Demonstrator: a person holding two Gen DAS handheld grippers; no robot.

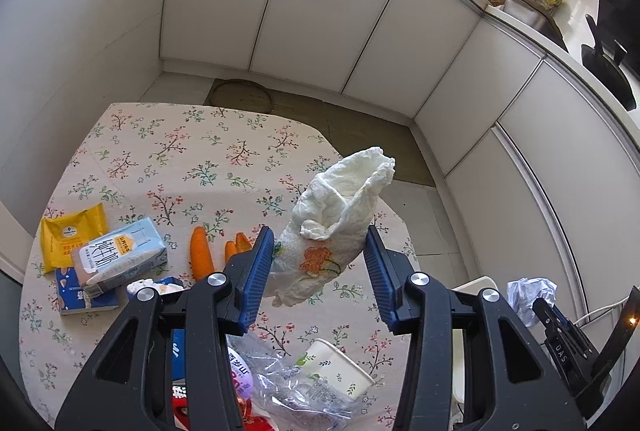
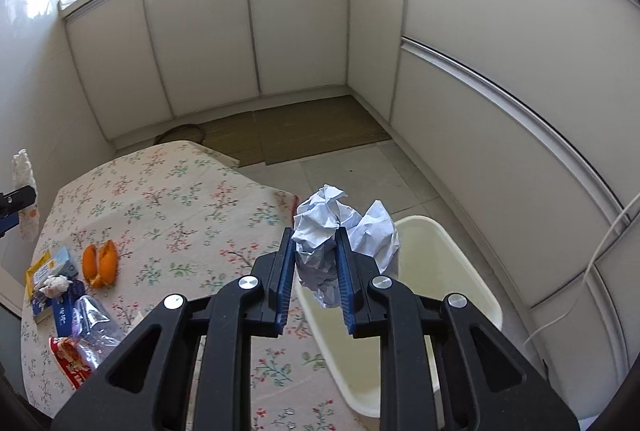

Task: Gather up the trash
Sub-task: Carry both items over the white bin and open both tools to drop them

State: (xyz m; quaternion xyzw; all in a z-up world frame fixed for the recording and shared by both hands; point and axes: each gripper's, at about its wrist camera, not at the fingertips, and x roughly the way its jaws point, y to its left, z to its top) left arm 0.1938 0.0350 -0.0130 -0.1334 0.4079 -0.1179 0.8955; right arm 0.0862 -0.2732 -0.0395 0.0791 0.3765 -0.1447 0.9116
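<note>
While the left gripper hangs above the flowered tablecloth, its blue pads pinch a crumpled white napkin printed with an orange flower, the free end rising toward one o'clock. Far out at nine o'clock from it lie a yellow packet and a pale blue milk carton resting on a small blue box. Closer in at nine o'clock sit orange peels. Toward six o'clock, partly hidden by the gripper's frame, lie a crushed clear plastic bottle and a paper cup on its side. At three o'clock the right gripper squeezes a ball of crumpled white paper between narrowly set pads, holding it over the near rim of a cream bin that stands on the floor beside the table's edge. What the bin contains is hard to tell from this angle.
</note>
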